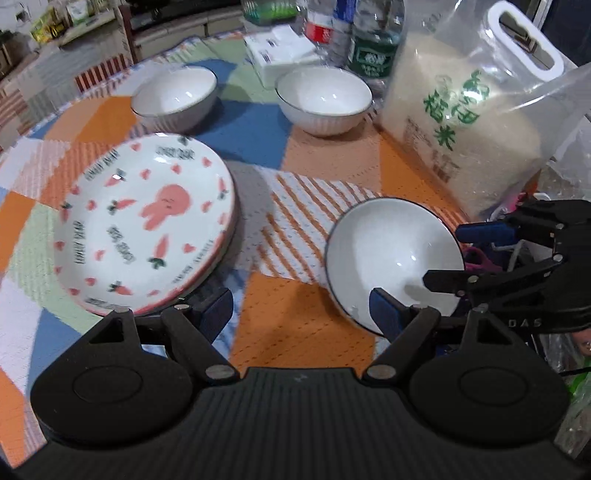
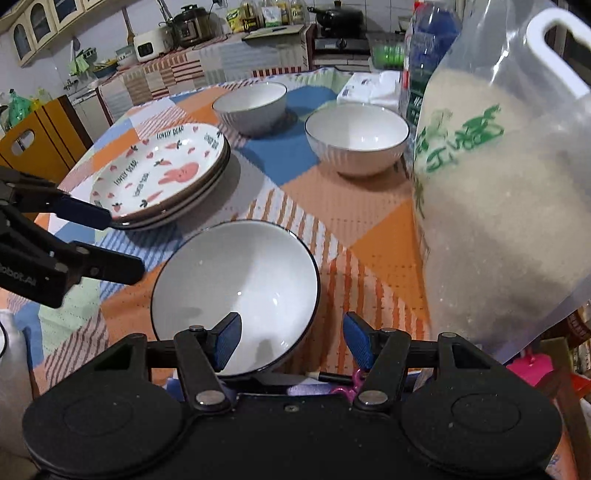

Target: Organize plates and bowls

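A stack of rabbit-and-carrot plates (image 1: 144, 225) (image 2: 162, 177) lies on the patchwork table. A white bowl (image 1: 393, 254) (image 2: 236, 295) sits near the front, its rim between the fingers of my open right gripper (image 2: 293, 341). That gripper also shows in the left wrist view (image 1: 458, 254). My left gripper (image 1: 299, 314) is open and empty, between the plates and the near bowl; it also shows in the right wrist view (image 2: 122, 243). Two more white bowls stand further back, one on the left (image 1: 175, 98) (image 2: 251, 105) and one on the right (image 1: 325, 101) (image 2: 356, 138).
A large clear bag of rice (image 1: 476, 110) (image 2: 506, 206) stands at the right, close to the near bowl. Water bottles (image 1: 373, 37) and a tissue pack (image 1: 280, 51) stand at the table's back. A kitchen counter with appliances (image 2: 184, 26) lies beyond.
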Demonstrator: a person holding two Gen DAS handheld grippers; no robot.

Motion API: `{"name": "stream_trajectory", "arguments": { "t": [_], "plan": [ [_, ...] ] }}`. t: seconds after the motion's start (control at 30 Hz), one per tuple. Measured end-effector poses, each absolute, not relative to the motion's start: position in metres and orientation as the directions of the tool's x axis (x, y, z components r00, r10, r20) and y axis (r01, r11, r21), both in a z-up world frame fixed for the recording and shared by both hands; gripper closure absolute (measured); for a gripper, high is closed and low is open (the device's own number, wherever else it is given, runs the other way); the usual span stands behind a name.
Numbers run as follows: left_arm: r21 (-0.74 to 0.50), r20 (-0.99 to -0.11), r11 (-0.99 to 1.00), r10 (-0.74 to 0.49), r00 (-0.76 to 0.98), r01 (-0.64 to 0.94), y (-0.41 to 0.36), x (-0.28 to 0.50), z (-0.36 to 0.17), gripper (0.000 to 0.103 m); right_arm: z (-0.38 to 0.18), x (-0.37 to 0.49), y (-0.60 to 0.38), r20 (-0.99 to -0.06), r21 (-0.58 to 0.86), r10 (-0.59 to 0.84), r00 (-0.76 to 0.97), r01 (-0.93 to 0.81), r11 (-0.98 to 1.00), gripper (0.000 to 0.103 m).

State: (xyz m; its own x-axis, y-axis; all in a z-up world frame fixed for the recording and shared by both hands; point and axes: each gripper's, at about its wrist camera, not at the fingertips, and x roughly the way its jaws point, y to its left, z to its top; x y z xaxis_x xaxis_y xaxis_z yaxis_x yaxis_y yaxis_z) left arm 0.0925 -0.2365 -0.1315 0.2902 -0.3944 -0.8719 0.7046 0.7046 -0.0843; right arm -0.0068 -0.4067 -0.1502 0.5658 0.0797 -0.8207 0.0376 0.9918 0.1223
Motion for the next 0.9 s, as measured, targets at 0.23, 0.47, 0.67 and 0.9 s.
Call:
{"name": "stream_trajectory", "arguments": {
  "t": [0.23, 0.47, 0.67, 0.9],
  "plan": [
    [-0.220, -0.866, 0.697, -0.462, 0.193, 0.682, -0.247, 0.098, -0.158, 0.035, -0.160, -0.001, -0.411, -0.823, 0.160, 0.090, 0.560, 0.078, 0.984, 0.038],
    [-0.223, -0.888, 0.695, -0.434, 0.152, 0.684, -0.254, 0.101, -0.175, 0.079, -0.172, 0.004, -0.412, -0.836, 0.196, 0.089, 0.541, 0.143, 0.970, 0.080],
    [-0.219, -0.909, 0.688, -0.401, 0.111, 0.692, -0.251, 0.102, -0.170, 0.086, -0.168, 0.013, -0.408, -0.849, 0.200, 0.070, 0.523, 0.196, 0.960, 0.087],
    [-0.275, -0.920, 0.716, -0.389, 0.039, 0.642, -0.206, 0.110, -0.149, 0.086, -0.149, 0.018, -0.389, -0.845, 0.295, 0.174, 0.506, 0.169, 0.940, 0.088]
  ]
}}
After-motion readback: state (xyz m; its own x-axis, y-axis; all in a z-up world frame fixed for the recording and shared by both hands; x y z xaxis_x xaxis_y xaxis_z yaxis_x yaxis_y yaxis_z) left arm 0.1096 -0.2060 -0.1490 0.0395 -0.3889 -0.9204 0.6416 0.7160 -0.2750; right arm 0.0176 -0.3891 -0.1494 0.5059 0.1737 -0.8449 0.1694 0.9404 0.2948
